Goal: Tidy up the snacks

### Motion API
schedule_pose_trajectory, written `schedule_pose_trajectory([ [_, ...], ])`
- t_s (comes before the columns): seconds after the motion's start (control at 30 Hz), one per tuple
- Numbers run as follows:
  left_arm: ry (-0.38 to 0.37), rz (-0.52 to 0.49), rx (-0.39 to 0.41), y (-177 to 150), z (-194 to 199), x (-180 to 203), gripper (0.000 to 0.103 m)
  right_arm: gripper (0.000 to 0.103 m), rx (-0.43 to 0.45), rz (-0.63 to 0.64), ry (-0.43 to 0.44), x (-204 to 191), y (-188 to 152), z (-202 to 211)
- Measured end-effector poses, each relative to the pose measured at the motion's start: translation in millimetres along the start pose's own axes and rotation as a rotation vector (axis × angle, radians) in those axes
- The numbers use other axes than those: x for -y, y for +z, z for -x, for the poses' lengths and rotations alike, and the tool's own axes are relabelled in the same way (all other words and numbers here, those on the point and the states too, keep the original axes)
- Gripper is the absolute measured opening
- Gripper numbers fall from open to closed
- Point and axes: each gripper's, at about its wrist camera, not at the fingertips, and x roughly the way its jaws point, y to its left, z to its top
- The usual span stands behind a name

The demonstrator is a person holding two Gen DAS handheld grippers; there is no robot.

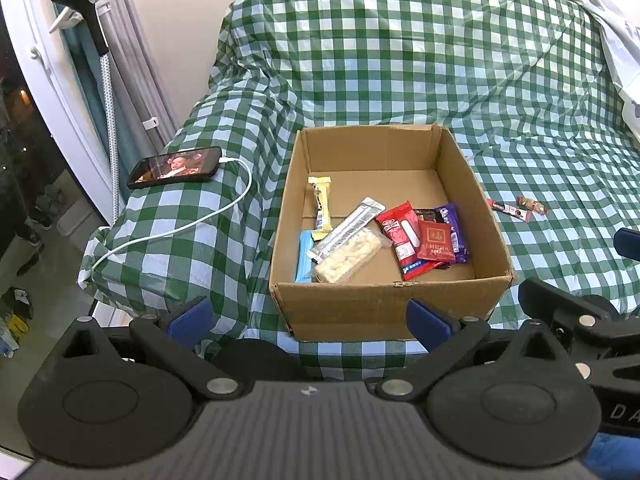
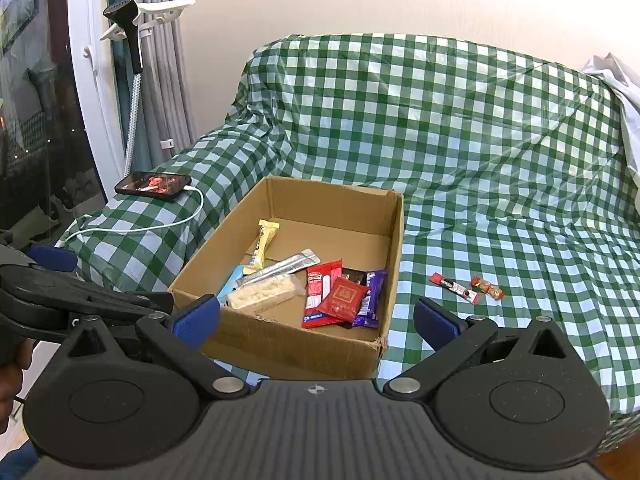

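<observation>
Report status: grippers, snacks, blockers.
Left gripper open, empty; right gripper open, empty. Box holds most snacks; coffee stick and candy lie on cloth, right of box. Nothing in the way.

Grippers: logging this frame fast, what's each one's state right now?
Left gripper: open, holding nothing.
Right gripper: open, holding nothing.

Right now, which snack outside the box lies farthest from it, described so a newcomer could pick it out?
Start at the open brown cardboard box on the green-and-white checked cloth. Two small wrappers lie on the cloth to its right. The target is the short red-and-gold candy wrapper, farther from the box than the longer, slimmer red, black and white stick packet beside it.
</observation>
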Motion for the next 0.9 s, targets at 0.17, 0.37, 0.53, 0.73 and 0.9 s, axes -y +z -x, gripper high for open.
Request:
schedule_pose_trajectory([
  [0.17,-0.001,-0.006,-0.014,2.4,-5.8,1.4,0.103,0.102,-0.015,-0.003,0.001,0.7,-4.0,-2.6],
  [0.37,0.005,-0.018,-0.03,5.6,-13.0,5.4,0.103,0.102,-0.034,-0.012,0.006,6.6,-3.8,-9.0],
  [0.53,-0.004,-0.023,-0.055,12.5,-20.7,11.9,0.103,0.102,-0.039,-0.025,0.011,14.9,-2.4,-14.2],
  [0.73,-0.025,-0.081,-0.055,32.1,-27.6,38.7,0.103,0.102,-0.009,-0.082,-0.039,42.8,-0.7,-16.8],
  [0.9,-0.063,-0.14,-0.063,57.0,-39.6,76.2,0.103,0.102,0.001,-0.148,-0.148,95.8,-3.1,-27.9],
])
